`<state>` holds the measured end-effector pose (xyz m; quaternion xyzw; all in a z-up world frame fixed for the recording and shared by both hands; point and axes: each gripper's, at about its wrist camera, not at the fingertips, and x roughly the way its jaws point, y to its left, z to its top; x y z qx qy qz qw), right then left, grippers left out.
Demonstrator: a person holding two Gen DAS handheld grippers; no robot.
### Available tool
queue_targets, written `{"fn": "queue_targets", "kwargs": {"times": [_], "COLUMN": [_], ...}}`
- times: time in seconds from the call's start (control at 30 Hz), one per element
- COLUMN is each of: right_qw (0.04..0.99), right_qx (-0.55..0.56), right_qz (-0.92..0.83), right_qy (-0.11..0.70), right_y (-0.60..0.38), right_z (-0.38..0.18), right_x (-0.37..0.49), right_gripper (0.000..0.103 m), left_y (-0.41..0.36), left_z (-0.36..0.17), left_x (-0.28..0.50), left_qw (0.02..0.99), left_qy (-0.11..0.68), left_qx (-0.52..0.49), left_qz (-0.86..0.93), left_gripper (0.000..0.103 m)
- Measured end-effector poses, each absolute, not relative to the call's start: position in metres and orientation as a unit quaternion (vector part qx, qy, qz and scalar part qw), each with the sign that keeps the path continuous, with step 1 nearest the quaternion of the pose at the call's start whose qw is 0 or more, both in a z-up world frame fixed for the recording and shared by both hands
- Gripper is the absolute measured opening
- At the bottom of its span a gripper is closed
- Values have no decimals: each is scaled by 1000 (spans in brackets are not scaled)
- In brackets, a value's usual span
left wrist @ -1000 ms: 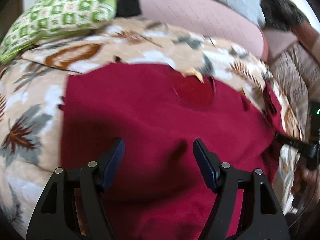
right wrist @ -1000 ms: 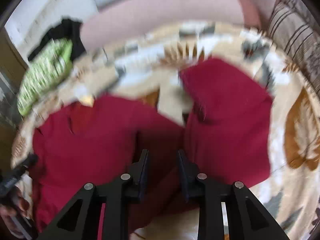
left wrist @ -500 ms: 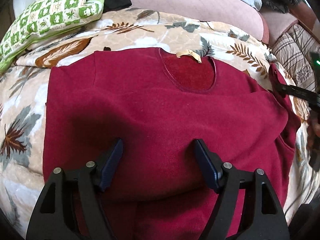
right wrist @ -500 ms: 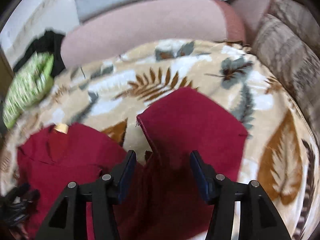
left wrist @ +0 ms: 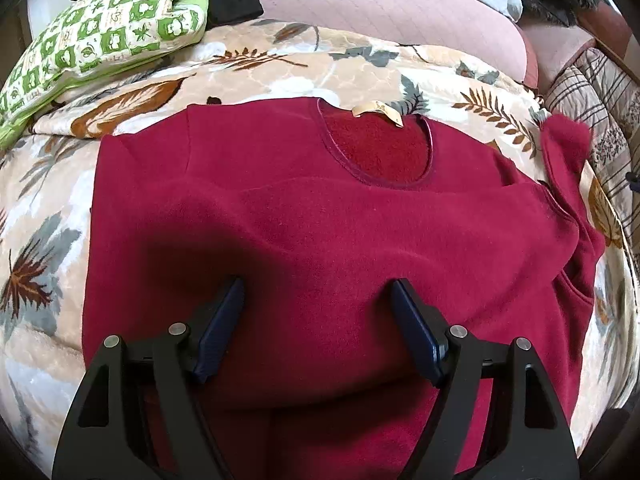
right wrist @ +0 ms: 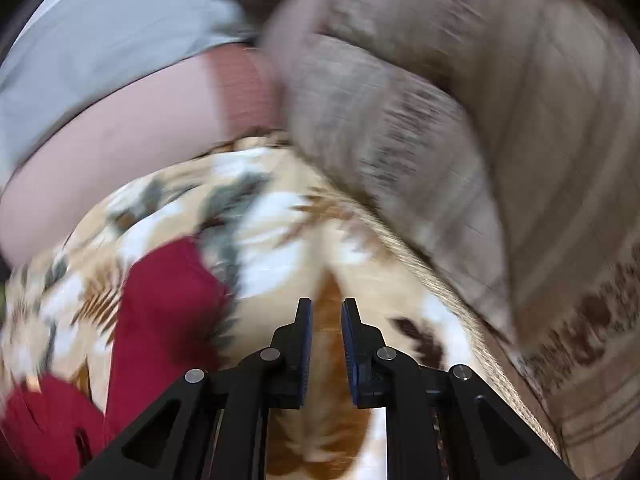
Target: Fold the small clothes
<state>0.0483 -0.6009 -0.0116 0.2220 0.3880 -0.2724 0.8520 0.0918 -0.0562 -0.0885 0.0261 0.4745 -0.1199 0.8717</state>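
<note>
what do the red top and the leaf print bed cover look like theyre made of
The dark red round-neck top looks like fleece or a brushed knit: matte, with a fuzzy nap, most visible inside the neckline, and a smoother bound collar edge. The beige leaf-print bed cover looks like a plush, blanket-like fabric with a slight sheen and an embossed quilted pattern. Exact fibres cannot be told.

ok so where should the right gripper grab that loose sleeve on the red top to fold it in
Likely the cuff end of the sleeve, approached from the outer side. It lies spread outward on the leaf-print blanket, away from the red top, so its free end is exposed. The right gripper is nearly closed and empty beside it.
</note>
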Motion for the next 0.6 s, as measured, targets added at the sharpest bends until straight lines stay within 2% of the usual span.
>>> {"fn": "queue_targets", "kwargs": {"times": [0.03,0.1,0.17,0.33,0.5,0.6], "right_qw": [855,868,874,871,846,851], "right_qx": [236,250,254,209,158,140], "right_qz": [-269,-223,-148,-65,-135,-171], "right_qy": [375,367,388,441,490,476], "right_y": [-602,-587,-562,-479,-455,-464], "right_z": [-9,-7,-13,-42,-80,-83], "right_x": [43,45,63,128,186,198], "right_gripper": [21,37,44,45,45,45], "left_y": [-57,-58,-59,-58,-57,-56], "left_z": [-89,-89,-89,-90,-90,-90], "left_x": [92,92,92,92,93,93], "left_qw": [872,872,872,872,870,870], "left_qy": [474,473,473,473,474,473], "left_qx": [28,32,34,33,32,31], "left_qz": [-119,-120,-121,-123,-134,-138], "left_gripper": [77,78,79,79,79,80]}}
